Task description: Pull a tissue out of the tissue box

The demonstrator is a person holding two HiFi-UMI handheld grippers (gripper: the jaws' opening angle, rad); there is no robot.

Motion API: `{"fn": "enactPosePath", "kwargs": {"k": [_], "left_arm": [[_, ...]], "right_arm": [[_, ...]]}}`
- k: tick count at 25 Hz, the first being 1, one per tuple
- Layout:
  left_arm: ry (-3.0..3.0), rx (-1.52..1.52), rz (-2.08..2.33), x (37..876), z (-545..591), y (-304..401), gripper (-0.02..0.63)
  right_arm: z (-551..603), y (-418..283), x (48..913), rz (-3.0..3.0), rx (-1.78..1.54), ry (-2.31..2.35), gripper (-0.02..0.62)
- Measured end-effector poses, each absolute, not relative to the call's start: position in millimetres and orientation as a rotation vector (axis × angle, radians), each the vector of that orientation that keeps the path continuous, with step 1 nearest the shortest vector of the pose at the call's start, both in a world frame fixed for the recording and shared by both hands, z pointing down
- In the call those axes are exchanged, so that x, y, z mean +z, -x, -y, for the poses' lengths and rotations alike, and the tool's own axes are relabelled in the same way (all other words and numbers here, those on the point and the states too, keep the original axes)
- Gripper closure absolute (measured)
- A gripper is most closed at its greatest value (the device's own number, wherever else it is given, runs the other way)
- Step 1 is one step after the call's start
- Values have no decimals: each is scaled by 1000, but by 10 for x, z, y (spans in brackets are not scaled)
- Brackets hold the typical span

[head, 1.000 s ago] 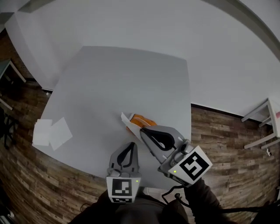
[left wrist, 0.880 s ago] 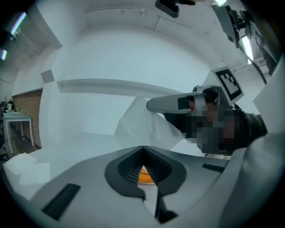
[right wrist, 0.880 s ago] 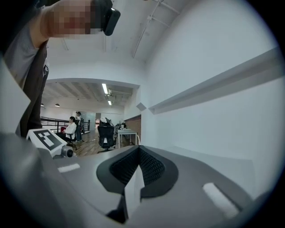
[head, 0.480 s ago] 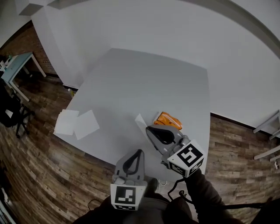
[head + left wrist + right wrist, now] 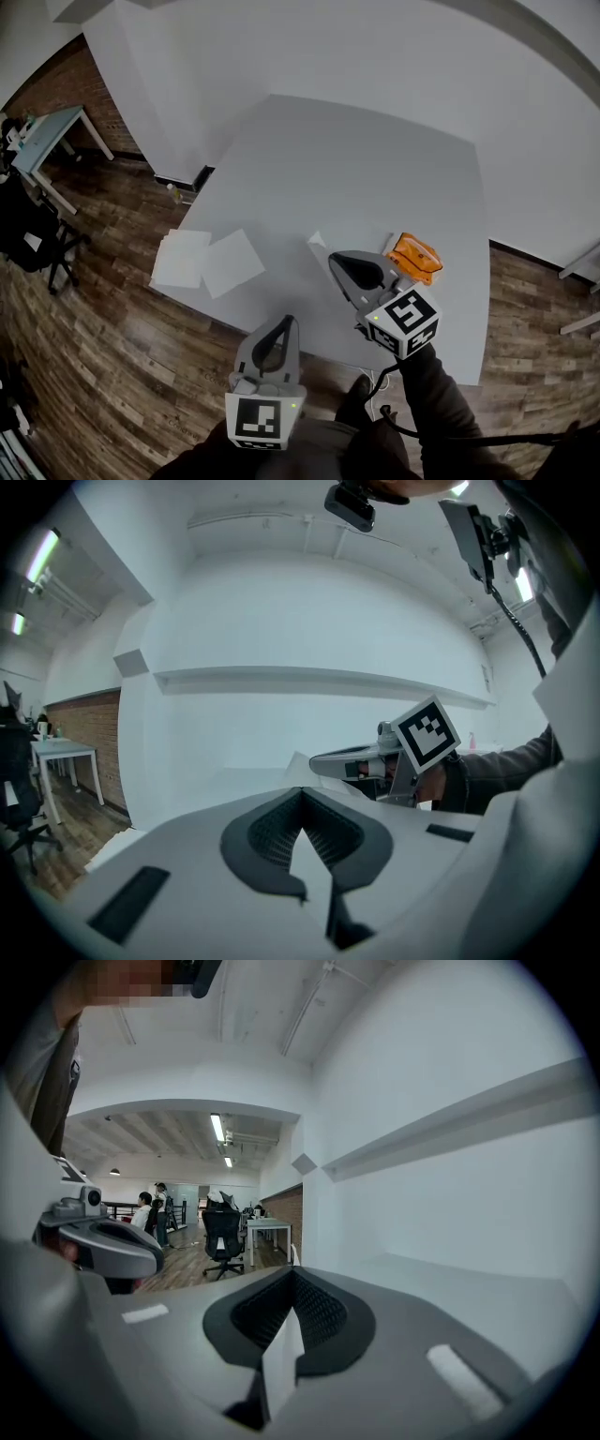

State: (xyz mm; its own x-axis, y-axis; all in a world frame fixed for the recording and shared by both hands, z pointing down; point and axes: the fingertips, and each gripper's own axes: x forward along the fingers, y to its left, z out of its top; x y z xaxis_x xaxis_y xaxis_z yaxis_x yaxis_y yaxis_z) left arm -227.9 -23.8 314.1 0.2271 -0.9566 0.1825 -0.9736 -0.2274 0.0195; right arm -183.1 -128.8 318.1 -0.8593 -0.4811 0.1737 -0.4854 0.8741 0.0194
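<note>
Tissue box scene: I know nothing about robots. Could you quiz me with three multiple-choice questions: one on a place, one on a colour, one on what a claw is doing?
1. Where do the two loose white sheets lie?
A. on the floor
B. on the table, near its left edge
C. on a chair

2. What colour is the tissue box?
A. blue
B. green
C. orange

3. What is the right gripper doing?
A. pinching a white tissue
B. gaping wide, empty
C. pinching a pen

Answers:
1 B, both lie flat on the tabletop.
2 C, it shows bright orange in the head view.
3 A, white paper stands between its closed jaws.
</note>
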Motion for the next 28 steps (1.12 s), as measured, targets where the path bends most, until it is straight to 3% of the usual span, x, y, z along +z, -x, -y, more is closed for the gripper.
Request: {"fn": "enactPosePath", "kwargs": {"k": [14,25,28], "left_arm": [[-2273,289,1877,3521,205,3053,606],[-2271,324,1861,3627,188,3142,606],[-2272,319,1863,3624,182,3157,606]], "right_arm": [[870,2744,4558,2673,-15,-596,592],[715,2820,5190,2572,36,-520,589],[672,2814,5273,2560,72,-500,563]]}}
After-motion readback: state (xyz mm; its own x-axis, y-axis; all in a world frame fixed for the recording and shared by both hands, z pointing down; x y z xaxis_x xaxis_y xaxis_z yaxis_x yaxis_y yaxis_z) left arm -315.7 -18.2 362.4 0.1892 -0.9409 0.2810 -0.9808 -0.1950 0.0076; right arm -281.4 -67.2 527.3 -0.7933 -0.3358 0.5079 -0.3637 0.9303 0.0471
